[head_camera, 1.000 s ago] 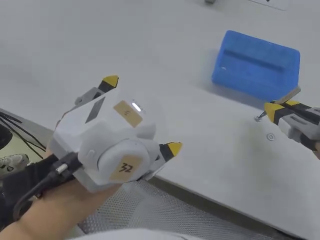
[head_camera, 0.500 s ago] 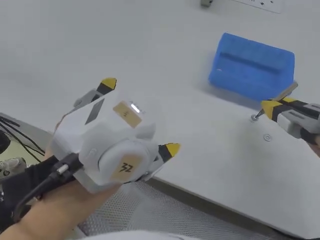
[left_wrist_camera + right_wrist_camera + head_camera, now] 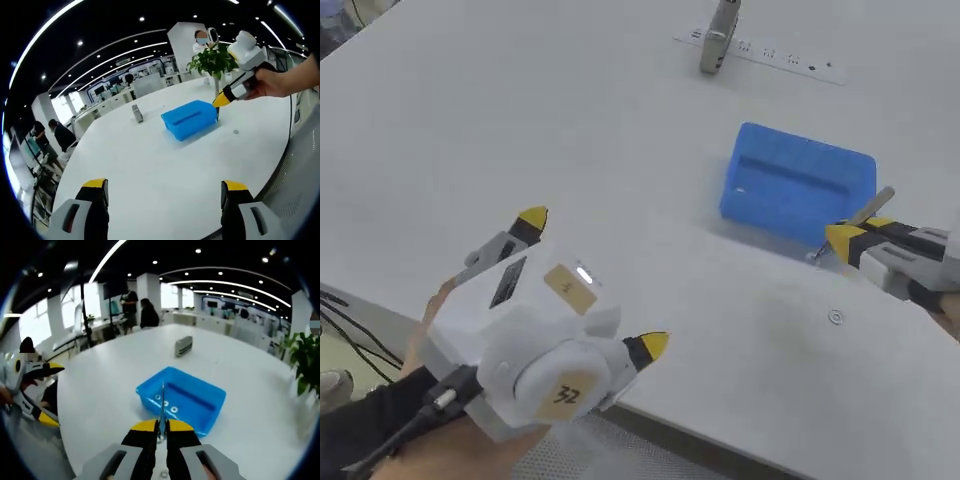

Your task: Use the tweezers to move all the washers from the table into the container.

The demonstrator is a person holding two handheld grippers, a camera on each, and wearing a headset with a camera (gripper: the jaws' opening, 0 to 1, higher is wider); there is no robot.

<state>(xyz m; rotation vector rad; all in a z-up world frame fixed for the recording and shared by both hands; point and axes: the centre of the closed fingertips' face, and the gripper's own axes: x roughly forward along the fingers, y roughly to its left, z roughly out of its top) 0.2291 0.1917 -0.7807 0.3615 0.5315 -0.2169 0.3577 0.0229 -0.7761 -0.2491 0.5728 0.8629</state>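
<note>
Head view: the left gripper [image 3: 592, 282] is hanging over the desk [image 3: 520, 120] edge, keeping out of the way. The right gripper [image 3: 842, 243] is holding the tweezers [image 3: 878, 201] beside the blue container [image 3: 798, 185], probably lining up a drop. One washer [image 3: 835, 317] is lying on the desk nearby.

Left gripper view: its fingers [image 3: 94, 200] are spread wide, gripping nothing.

Right gripper view: the fingers are squeezing the tweezers, tips reaching over the container, where a few washers [image 3: 174, 410] are sitting. Can't tell if the tips are carrying one.

I note a small grey metal block [image 3: 718, 40] standing upright on the broad white tabletop [image 3: 520, 120], just beside a white socket strip [image 3: 770, 55]. I see a leafy green potted plant [image 3: 212, 60] in the left gripper view.
</note>
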